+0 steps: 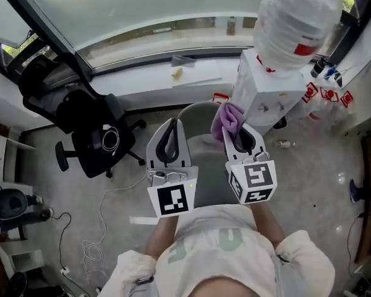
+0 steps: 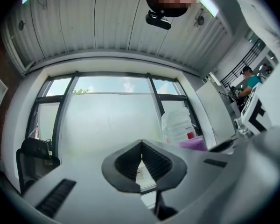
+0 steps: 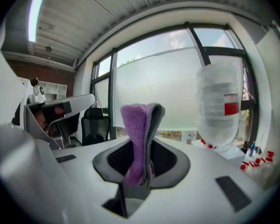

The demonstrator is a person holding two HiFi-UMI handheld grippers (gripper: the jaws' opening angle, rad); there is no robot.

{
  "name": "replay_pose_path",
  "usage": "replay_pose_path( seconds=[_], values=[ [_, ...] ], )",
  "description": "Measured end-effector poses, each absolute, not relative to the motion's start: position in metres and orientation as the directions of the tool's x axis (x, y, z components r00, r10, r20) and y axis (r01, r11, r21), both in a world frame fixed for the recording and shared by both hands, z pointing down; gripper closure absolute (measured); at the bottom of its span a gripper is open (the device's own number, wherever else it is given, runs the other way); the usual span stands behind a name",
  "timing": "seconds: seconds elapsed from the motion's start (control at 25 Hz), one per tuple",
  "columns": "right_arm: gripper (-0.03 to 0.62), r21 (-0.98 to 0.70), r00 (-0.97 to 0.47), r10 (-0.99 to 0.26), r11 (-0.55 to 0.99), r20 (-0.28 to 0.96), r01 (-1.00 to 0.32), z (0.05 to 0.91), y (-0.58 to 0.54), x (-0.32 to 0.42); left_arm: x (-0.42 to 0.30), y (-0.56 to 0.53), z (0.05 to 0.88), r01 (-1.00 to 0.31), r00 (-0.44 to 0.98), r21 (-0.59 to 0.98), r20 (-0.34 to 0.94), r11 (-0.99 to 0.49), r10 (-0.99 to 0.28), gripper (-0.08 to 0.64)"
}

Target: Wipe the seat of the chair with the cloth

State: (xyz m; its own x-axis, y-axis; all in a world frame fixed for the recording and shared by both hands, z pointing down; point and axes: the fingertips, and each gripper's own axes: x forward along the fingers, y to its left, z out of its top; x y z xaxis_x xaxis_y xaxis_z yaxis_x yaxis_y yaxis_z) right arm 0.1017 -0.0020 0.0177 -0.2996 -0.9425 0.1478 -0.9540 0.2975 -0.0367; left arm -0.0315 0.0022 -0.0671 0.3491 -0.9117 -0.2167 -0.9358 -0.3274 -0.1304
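My right tool (image 1: 240, 138) is clamped on the cloth (image 1: 227, 120), held over the seat (image 1: 201, 166) ready to wipe, while my left tool (image 1: 168, 144) sits closed, empty, just alongside.

An office or a similar workroom is shown. A black swivel chair (image 1: 89, 132) on wheels is seen by a long window sill (image 1: 173, 73), and loose cables (image 1: 93, 249) are spread over the grey floor (image 1: 309, 172). A white water dispenser (image 1: 260, 94) with a large bottle (image 1: 294, 17) on top is placed near the wide windows (image 2: 107, 111). White shelves (image 3: 53, 88), perhaps holding small items, are visible under a panelled ceiling (image 3: 79, 17) with a strip light (image 3: 36, 10).
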Motion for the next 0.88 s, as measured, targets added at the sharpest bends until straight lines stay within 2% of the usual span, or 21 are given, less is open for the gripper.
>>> replay_pose_path(
  seconds=[0.2, 0.44, 0.88],
  values=[
    [0.505, -0.005, -0.260, -0.965, 0.260, 0.027, -0.966, -0.008, 0.012, 0.111, -0.035, 0.006, -0.070, -0.935, 0.353, -0.108, -0.236, -0.337, -0.905, 0.548],
    [0.505, 0.052, -0.275, -0.961, 0.274, -0.008, -0.960, -0.014, 0.020, 0.104, -0.031, 0.011, -0.071, -0.927, 0.375, -0.123, -0.234, -0.355, -0.897, 0.548],
    [0.506, 0.056, -0.304, -0.953, 0.302, -0.012, -0.952, -0.020, 0.023, 0.094, -0.033, 0.013, -0.072, -0.929, 0.371, -0.119, -0.241, -0.352, -0.897, 0.548]
  ],
)
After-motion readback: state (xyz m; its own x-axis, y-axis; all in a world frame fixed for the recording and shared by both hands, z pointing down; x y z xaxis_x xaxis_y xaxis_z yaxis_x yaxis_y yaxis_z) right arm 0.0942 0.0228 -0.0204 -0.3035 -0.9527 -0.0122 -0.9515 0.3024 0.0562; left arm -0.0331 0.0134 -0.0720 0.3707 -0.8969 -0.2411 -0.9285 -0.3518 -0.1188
